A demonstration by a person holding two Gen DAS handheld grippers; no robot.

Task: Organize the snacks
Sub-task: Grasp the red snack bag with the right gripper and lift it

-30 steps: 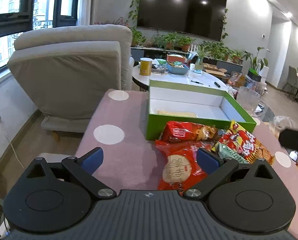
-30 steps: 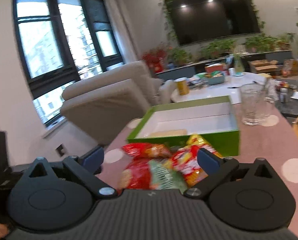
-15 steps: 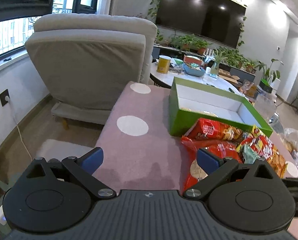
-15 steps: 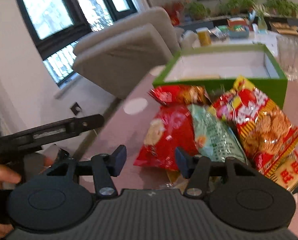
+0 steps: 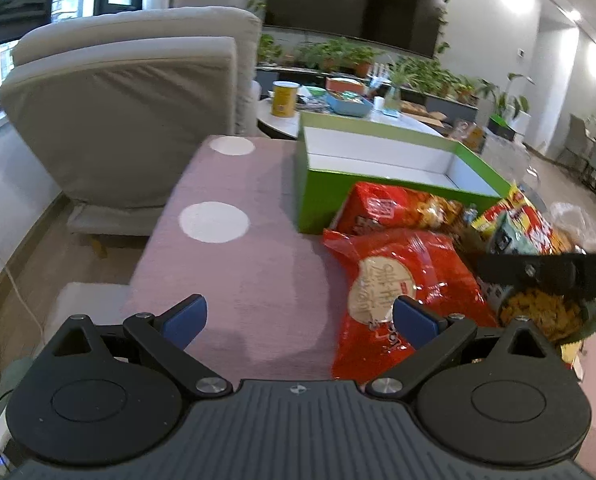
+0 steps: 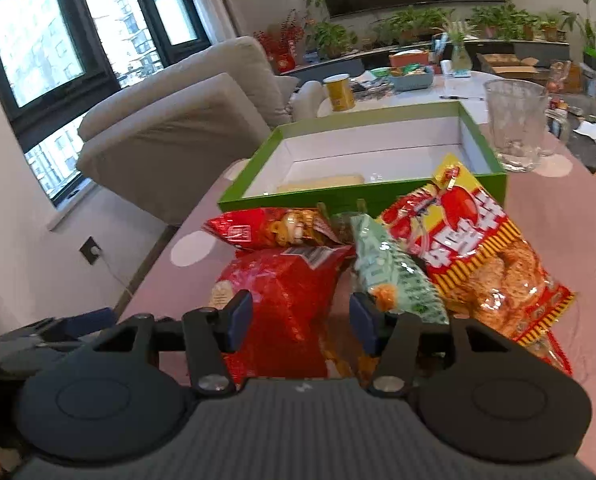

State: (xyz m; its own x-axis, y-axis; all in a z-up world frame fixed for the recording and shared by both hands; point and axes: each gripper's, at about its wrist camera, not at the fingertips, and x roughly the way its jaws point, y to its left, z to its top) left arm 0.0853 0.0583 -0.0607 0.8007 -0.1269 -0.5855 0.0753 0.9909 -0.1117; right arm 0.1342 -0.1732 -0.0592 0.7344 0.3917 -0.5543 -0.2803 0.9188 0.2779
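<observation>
Several snack bags lie on the pink dotted table in front of an open green box (image 5: 378,168) (image 6: 362,196). Among them are a large red bag (image 5: 402,280) (image 6: 290,292), a small red bag (image 5: 394,208) (image 6: 266,232), a pale green bag (image 6: 394,280) and a yellow-red bag (image 6: 482,256) (image 5: 526,216). My left gripper (image 5: 300,318) is open and empty, low over the cloth left of the large red bag. My right gripper (image 6: 301,320) is open but narrowed, straddling the near part of the large red bag; its right finger sits beside the green bag. One finger (image 5: 546,270) shows in the left wrist view.
A flat yellow item (image 6: 322,182) lies inside the box. A clear glass (image 6: 514,128) stands right of it. A grey armchair (image 5: 130,112) is off the table's left edge, and a round white table with a yellow can (image 5: 284,98) is behind.
My right gripper dropped down onto the bags and its jaws narrowed from wide apart. My left gripper swung left, then back toward the bags; the right finger has entered its view.
</observation>
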